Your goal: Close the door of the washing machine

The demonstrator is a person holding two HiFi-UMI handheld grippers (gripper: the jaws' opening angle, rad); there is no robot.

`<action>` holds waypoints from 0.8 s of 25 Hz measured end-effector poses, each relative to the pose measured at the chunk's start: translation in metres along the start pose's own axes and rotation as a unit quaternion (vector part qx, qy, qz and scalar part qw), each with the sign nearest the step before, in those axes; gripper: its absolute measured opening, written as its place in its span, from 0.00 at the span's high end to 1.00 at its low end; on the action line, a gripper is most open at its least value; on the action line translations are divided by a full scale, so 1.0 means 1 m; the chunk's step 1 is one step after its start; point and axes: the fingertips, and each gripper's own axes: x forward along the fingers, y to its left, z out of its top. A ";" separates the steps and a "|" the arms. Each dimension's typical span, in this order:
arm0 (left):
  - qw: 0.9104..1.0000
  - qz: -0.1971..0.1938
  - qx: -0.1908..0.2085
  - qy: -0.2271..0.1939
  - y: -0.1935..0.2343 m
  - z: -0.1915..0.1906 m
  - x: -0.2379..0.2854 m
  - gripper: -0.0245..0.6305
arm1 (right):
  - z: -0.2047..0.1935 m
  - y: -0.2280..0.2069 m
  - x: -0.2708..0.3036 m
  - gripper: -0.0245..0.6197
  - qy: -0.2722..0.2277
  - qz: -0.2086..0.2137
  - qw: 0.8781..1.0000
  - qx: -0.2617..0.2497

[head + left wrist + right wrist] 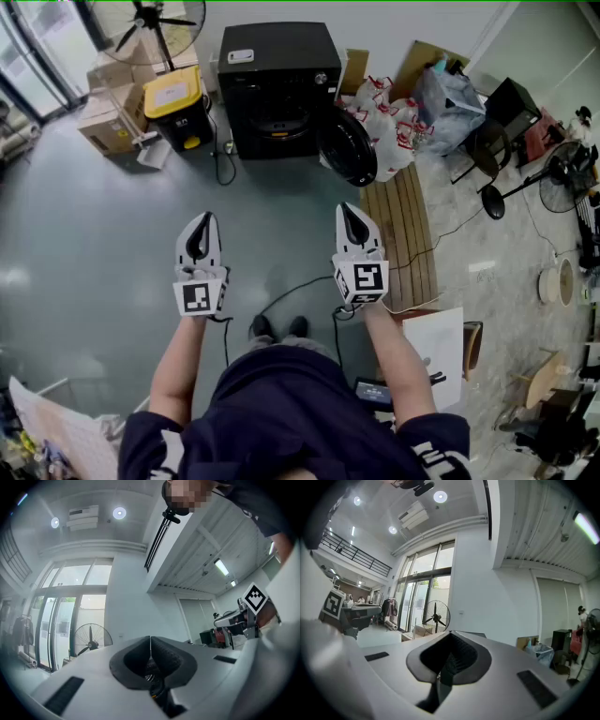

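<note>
A black washing machine (pixel 279 89) is seen from above, set against a white wall. Its round door (pixel 347 147) is swung wide open, hanging off the machine's front corner on the right of the view, and the dark drum opening is left uncovered.

Two hand-held grippers are held out in front of the machine, well apart from it and from the door, across a stretch of grey floor (pixel 94 244). The left gripper (pixel 203 221) is clenched, its dark pads pressed together with nothing between them. The right gripper (pixel 349 214) is likewise clenched and empty, and is lined up roughly below the open door. Both are pointed towards the machine.

A black bin with a yellow lid (pixel 176 105) is placed just beside the machine on the left of the view, with cardboard boxes (pixel 111 120) beyond it. White shopping bags (pixel 386 127) are heaped on the machine's other side, just behind the door. A slatted wooden panel (pixel 405 234) is laid on the floor in front of them.
</note>
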 end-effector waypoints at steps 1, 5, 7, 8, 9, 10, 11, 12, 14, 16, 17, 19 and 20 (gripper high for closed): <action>1.000 0.001 0.001 0.001 -0.001 -0.001 0.001 0.92 | 0.000 -0.001 0.000 0.93 -0.001 0.000 1.000 0.000; 1.000 0.002 0.000 0.000 -0.003 -0.001 0.002 0.92 | -0.001 -0.004 0.000 0.93 0.000 0.000 1.000 0.000; 1.000 0.001 0.002 -0.002 -0.004 -0.001 0.001 0.92 | -0.002 -0.003 -0.001 0.93 0.001 0.001 1.000 -0.002; 1.000 0.000 0.002 -0.001 -0.004 -0.001 0.001 0.92 | -0.002 -0.002 -0.001 0.93 0.001 0.001 1.000 -0.002; 1.000 0.000 0.001 0.000 -0.004 -0.002 0.000 0.92 | -0.002 -0.001 -0.001 0.93 0.001 0.000 1.000 -0.003; 1.000 0.000 0.000 0.002 -0.004 -0.004 0.001 0.92 | -0.003 -0.001 -0.001 0.93 0.002 0.000 1.000 -0.002; 1.000 0.001 -0.002 0.005 -0.004 -0.005 0.001 0.92 | -0.004 -0.001 0.000 0.93 0.002 0.000 1.000 -0.002; 1.000 0.001 -0.002 0.006 -0.004 -0.006 0.002 0.92 | -0.005 -0.001 0.000 0.93 0.003 0.000 1.000 -0.002; 1.000 0.001 -0.001 0.005 -0.004 -0.007 0.003 0.92 | -0.006 -0.003 0.002 0.93 0.005 0.001 1.000 0.000; 1.000 0.000 0.000 0.005 -0.004 -0.006 0.003 0.92 | -0.008 -0.003 0.001 0.93 0.006 0.003 1.000 0.002; 1.000 0.001 0.000 0.005 -0.005 -0.007 0.003 0.92 | -0.008 -0.003 0.000 0.93 0.004 0.004 1.000 0.002; 1.000 0.001 -0.001 0.008 -0.006 -0.008 0.002 0.92 | -0.010 -0.003 -0.002 0.93 -0.001 0.005 1.000 0.000; 1.000 0.001 -0.001 0.009 -0.006 -0.008 0.001 0.92 | -0.011 -0.004 -0.003 0.93 -0.001 0.006 1.000 -0.001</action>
